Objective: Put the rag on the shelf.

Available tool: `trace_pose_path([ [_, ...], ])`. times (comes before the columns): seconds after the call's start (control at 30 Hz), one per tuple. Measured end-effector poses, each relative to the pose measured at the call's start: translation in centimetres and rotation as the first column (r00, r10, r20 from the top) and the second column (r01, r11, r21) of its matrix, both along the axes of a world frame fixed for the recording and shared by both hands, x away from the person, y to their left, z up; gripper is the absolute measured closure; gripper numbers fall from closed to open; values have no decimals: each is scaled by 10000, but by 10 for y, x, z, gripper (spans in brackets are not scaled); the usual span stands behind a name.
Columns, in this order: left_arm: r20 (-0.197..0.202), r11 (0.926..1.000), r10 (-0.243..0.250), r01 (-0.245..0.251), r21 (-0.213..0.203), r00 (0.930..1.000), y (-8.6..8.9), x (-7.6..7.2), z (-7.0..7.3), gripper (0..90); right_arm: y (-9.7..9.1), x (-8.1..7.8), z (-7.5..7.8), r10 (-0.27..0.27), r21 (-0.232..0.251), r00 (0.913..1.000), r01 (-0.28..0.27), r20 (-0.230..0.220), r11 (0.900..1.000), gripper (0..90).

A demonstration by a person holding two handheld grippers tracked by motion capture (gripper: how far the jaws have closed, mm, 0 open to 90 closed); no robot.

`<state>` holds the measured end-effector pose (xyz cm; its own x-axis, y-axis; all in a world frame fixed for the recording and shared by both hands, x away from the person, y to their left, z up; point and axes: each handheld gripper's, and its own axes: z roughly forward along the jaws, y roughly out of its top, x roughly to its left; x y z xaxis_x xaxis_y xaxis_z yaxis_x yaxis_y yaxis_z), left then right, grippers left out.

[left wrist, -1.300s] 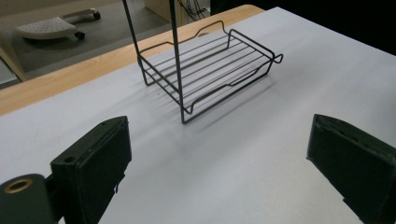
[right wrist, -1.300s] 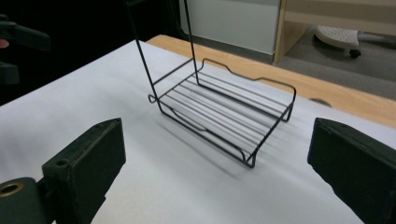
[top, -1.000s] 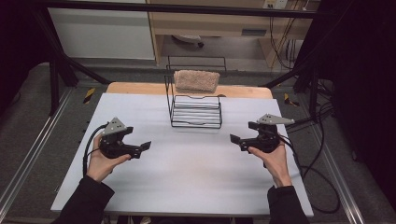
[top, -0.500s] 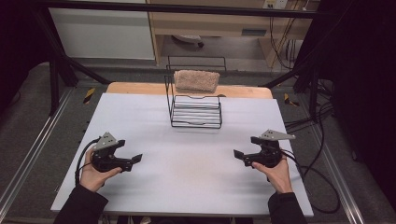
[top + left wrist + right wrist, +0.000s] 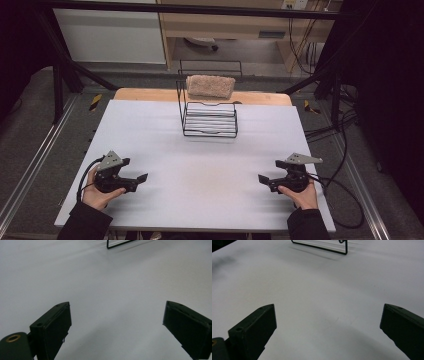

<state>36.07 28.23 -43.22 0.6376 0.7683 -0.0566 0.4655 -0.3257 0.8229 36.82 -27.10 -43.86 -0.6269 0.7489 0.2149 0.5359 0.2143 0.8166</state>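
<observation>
1. High view: the desk carries a wire rack at its far edge, middle; a tan sponge on the rack hides the rear wires.
2. Left gripper, near-left corner, jaws wide, empty.
3. Right gripper, near-right corner, jaws wide, empty.
4. Both gripper views cut off the rack.

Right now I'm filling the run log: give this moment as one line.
left gripper: open, empty | right gripper: open, empty | black wire rack: far table centre, untouched | tan rough block: on rack's back edge
</observation>
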Motion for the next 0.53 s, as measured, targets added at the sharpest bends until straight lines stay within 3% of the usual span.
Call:
trace_pose_path([
  [0.17, -43, 9997, -92, 93, 236, 9999, 1, -4, -7, 78, -2, -5, -4, 228, -53, 9997, -228, 17, 9997, 7],
  [0.53, -33, 9999, -39, 40, 167, 10000, 3, -6, -7, 74, -3, -8, -10, 345, -238, 9993, -348, -153, 9991, 7],
])
